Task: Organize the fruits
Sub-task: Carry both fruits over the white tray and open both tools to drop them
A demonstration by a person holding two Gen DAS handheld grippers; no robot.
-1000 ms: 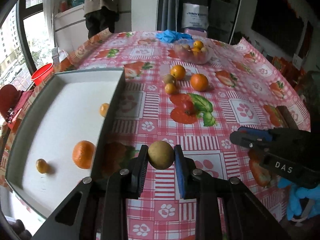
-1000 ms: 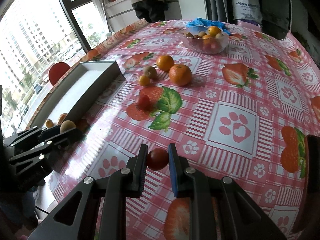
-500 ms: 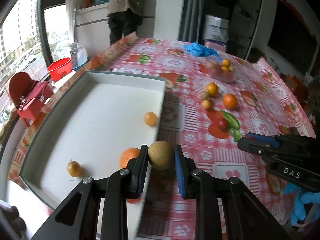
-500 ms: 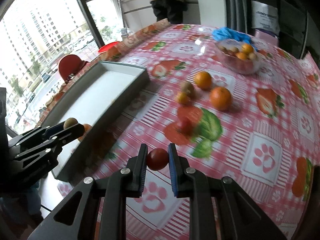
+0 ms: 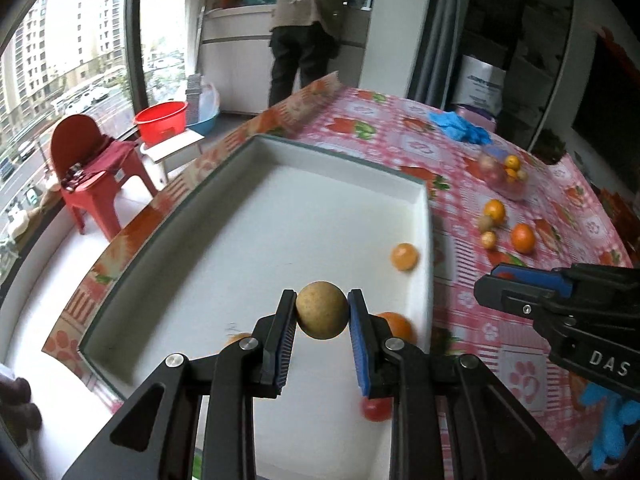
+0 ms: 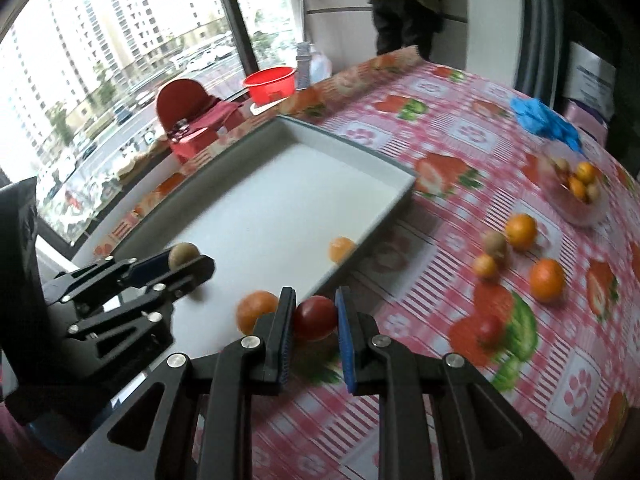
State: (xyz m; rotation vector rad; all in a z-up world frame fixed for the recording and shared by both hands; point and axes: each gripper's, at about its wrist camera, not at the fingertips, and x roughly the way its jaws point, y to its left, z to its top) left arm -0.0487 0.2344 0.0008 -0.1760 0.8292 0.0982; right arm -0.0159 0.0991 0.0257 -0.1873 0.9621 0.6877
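Note:
My left gripper (image 5: pixel 322 314) is shut on a round brown fruit (image 5: pixel 322 310) and hangs over the near part of the white tray (image 5: pixel 256 216). In the right wrist view the same left gripper (image 6: pixel 180 260) holds that brown fruit (image 6: pixel 183 254) above the tray (image 6: pixel 280 200). My right gripper (image 6: pixel 316 316) is shut on a small red tomato (image 6: pixel 315 317), just over the tray's right rim. In the tray lie a small orange (image 5: pixel 405 257), a larger orange (image 5: pixel 396 326) and a red fruit (image 5: pixel 376 409) partly hidden by my fingers.
Loose oranges (image 5: pixel 523 238) and small fruits (image 5: pixel 489 240) lie on the strawberry tablecloth (image 6: pixel 460 184), with a clear bowl of fruit (image 6: pixel 578 188) and blue gloves (image 6: pixel 548 122) behind. A person (image 5: pixel 312 20) stands at the far counter. A red chair (image 5: pixel 96 164) and red basin (image 5: pixel 161 120) stand left of the table.
Both grippers have swung left from over the tablecloth to over the tray, each still holding its fruit. The tray now fills the middle of both views.

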